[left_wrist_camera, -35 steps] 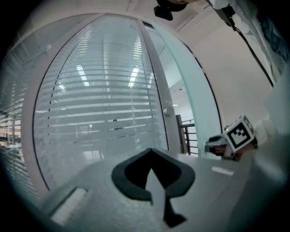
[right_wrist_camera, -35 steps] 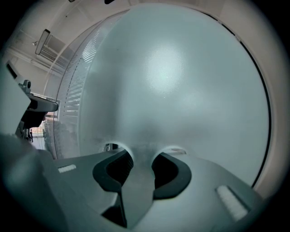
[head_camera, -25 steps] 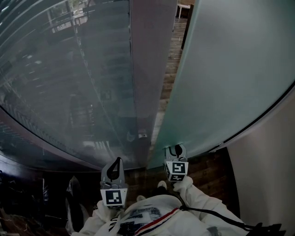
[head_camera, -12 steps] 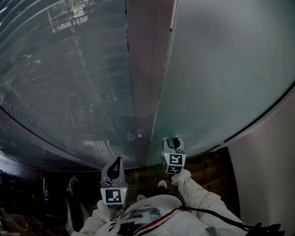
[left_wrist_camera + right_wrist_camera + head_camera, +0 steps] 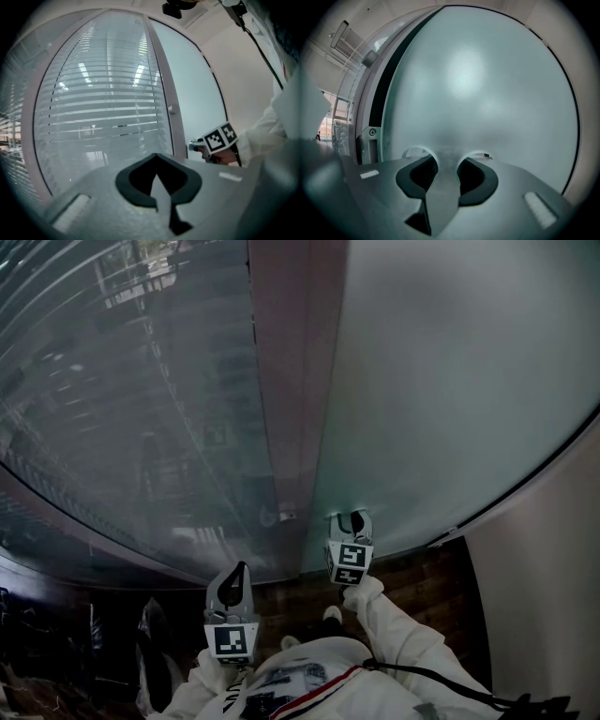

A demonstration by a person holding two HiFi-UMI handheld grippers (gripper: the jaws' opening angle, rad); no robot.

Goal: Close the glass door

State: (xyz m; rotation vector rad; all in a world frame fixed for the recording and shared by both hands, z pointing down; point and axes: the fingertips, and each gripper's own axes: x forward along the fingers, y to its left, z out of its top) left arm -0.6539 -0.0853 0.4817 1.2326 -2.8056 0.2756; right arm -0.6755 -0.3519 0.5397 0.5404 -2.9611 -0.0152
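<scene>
Head view: the glass door (image 5: 450,381), frosted and pale, fills the space to the right of the grey door post (image 5: 295,381), its free edge lying right along the post with no floor showing between them. The right gripper (image 5: 352,521) is at the door's lower part, just right of the post, with its tips against the frosted pane. In the right gripper view its jaws stand a little apart, with nothing between them but the glass door (image 5: 487,84) they rest on. To the left in that view, towards the post, a dark strip runs up beside the door's edge, and a small plate with a screw (image 5: 371,132) sits on the frame. The left gripper (image 5: 240,568) hangs lower, left of the post and short of the glass wall with blinds (image 5: 131,399), touching nothing. In the left gripper view its jaws meet at a point and are empty. A small metal fitting (image 5: 286,516) sits low on the post, just left of the right gripper. Dark wooden floor (image 5: 422,587) lies below the door, a white wall (image 5: 544,596) stands far right of the post, and the person's white sleeve (image 5: 403,634) reaches up to the right gripper.
</scene>
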